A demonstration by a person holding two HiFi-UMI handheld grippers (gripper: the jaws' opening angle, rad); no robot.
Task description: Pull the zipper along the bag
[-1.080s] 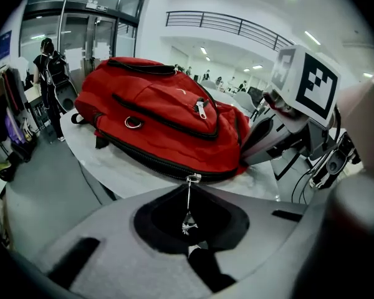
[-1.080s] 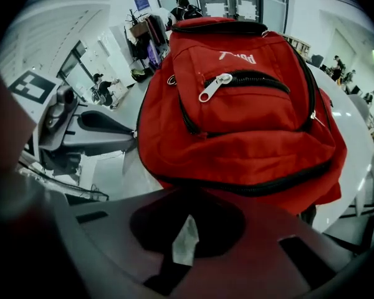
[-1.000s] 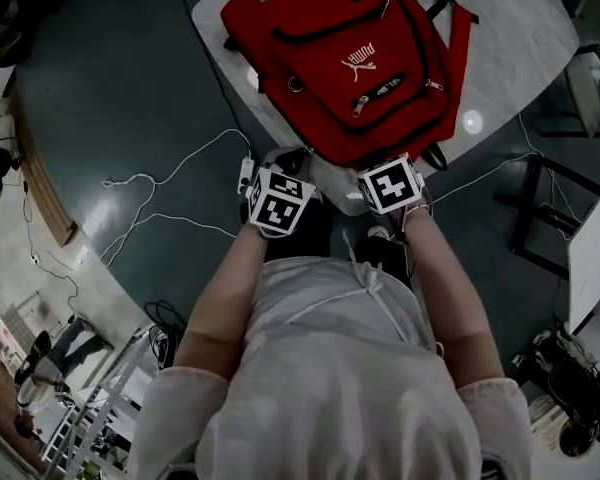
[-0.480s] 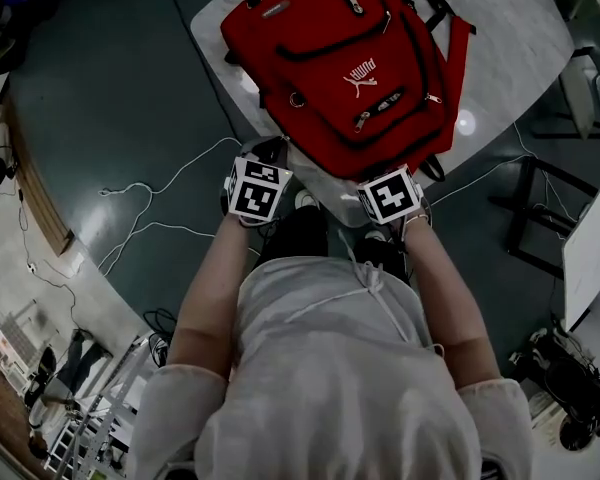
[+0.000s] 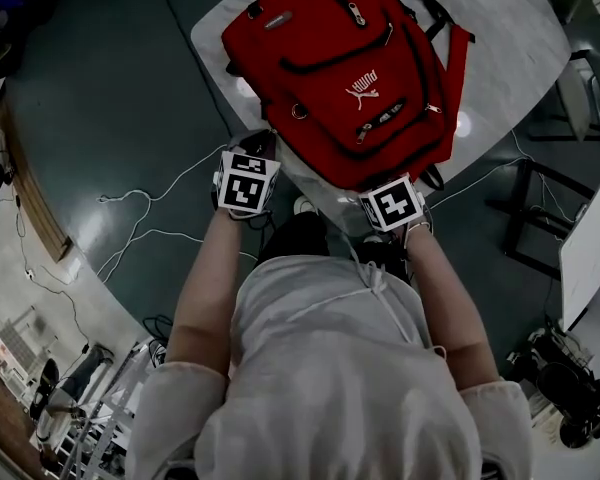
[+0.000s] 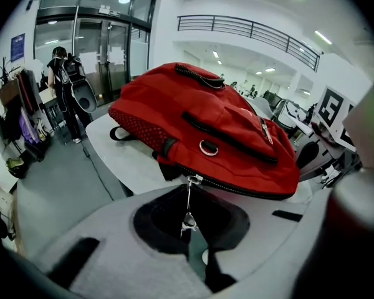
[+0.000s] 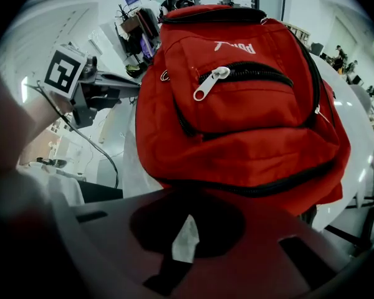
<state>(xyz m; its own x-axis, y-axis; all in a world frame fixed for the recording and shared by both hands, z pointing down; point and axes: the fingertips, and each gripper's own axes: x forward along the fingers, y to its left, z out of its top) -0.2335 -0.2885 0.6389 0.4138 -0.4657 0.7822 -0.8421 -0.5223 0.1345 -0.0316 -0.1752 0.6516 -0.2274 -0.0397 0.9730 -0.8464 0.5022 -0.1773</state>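
Observation:
A red backpack (image 5: 350,68) lies on a white table (image 5: 500,28). My left gripper (image 5: 263,146) sits at the bag's near left corner. In the left gripper view its jaws (image 6: 188,226) are shut on the thin metal zipper pull (image 6: 187,204), which hangs from the slider on the main black zipper of the bag (image 6: 206,123). My right gripper (image 5: 385,182) is at the bag's near edge. Its jaws (image 7: 188,220) stand closed against the lower hem of the bag (image 7: 237,104), apparently pinching it.
The table edge (image 6: 118,161) runs close under the bag on the left. White cables (image 5: 150,208) trail over the dark floor. A dark chair frame (image 5: 540,198) stands to the right. A person with a backpack (image 6: 62,73) stands far off by glass doors.
My left gripper has slid left and farther along the bag's near edge, taking the zipper pull with it. The right gripper has stayed put.

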